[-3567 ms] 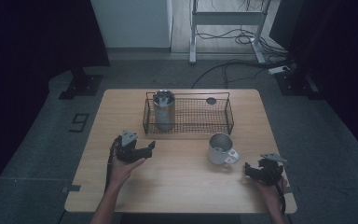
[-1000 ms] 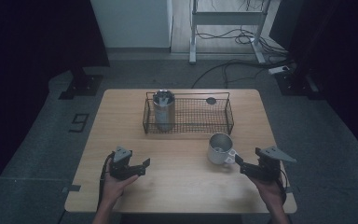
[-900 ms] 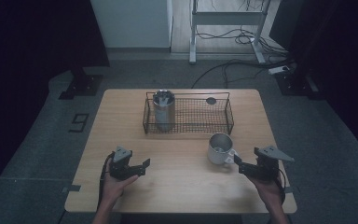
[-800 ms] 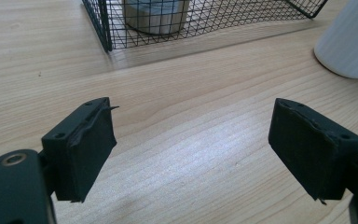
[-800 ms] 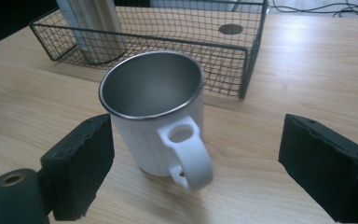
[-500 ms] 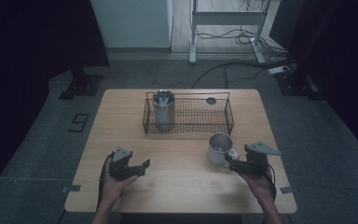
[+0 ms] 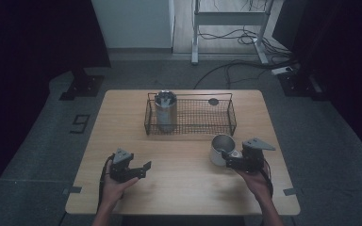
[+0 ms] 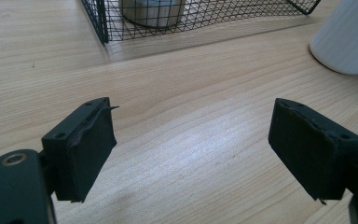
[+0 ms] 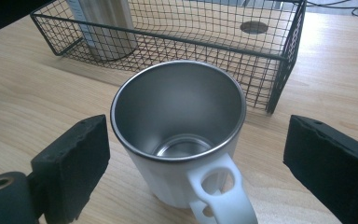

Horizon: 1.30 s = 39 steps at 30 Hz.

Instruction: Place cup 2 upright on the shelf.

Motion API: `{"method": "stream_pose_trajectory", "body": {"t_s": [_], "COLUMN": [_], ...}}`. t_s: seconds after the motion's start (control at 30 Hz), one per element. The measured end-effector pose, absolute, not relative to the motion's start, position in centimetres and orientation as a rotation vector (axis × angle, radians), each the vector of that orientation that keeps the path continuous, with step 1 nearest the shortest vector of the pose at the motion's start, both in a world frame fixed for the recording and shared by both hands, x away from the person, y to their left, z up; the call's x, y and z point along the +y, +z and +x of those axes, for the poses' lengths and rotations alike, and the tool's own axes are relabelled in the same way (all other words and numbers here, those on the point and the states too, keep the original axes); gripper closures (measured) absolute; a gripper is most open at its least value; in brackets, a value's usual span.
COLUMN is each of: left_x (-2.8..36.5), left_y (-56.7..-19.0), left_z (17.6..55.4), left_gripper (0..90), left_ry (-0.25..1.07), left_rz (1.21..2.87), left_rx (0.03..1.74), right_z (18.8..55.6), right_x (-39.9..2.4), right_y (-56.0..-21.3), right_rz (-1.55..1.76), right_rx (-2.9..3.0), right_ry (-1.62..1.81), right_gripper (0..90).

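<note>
A white mug (image 7: pixel 220 149) with a steel inside stands on the wooden table (image 7: pixel 184 188), right of centre. In the right gripper view the mug (image 9: pixel 177 116) is upright, its handle (image 9: pixel 219 196) pointing back at the camera. My right gripper (image 7: pixel 228 160) is open, and its two black pads stand on either side of the mug without touching it. My left gripper (image 7: pixel 145 168) rests low over the table's front left, open, with bare wood between its pads (image 8: pixel 86 149). The mug's side (image 8: pixel 347 37) shows far right in the left gripper view.
A black wire basket (image 7: pixel 188 95) sits at the back middle of the table, just behind the mug. A steel tumbler (image 7: pixel 165 110) stands upright in its left end. A round dark hole (image 7: pixel 213 101) marks the tabletop under the basket's right end. Cables lie on the floor beyond.
My right gripper has slid left along the table to the mug, so its pads now flank it. The left hand drew back toward the front edge earlier and has since stayed still.
</note>
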<state>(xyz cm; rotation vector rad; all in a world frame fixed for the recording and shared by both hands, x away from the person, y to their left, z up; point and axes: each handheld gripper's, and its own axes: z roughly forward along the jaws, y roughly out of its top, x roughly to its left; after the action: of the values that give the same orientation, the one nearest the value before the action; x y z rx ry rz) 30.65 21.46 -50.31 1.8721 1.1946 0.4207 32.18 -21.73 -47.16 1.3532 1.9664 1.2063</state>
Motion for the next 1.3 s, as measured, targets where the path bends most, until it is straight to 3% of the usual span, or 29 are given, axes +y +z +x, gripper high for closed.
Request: {"method": "stream_pose_trajectory", "body": {"t_s": [0.6,1.3], "left_x": [21.7,22.0], "left_y": [-50.3,-50.2], "left_z": [30.6,30.6], "left_gripper": [14.6,14.7], "left_ry": [0.416,0.412], "left_rz": [1.865,1.857], "left_rx": [1.2,1.202], "right_z": [34.1,36.1], "right_x": [-20.1,-17.9], "right_y": [-48.1,-49.6], "right_rz": [1.35,1.373], "right_rx": [2.039,2.064], "right_ry": [1.142,0.972], "right_gripper": [0.0,2.4]}}
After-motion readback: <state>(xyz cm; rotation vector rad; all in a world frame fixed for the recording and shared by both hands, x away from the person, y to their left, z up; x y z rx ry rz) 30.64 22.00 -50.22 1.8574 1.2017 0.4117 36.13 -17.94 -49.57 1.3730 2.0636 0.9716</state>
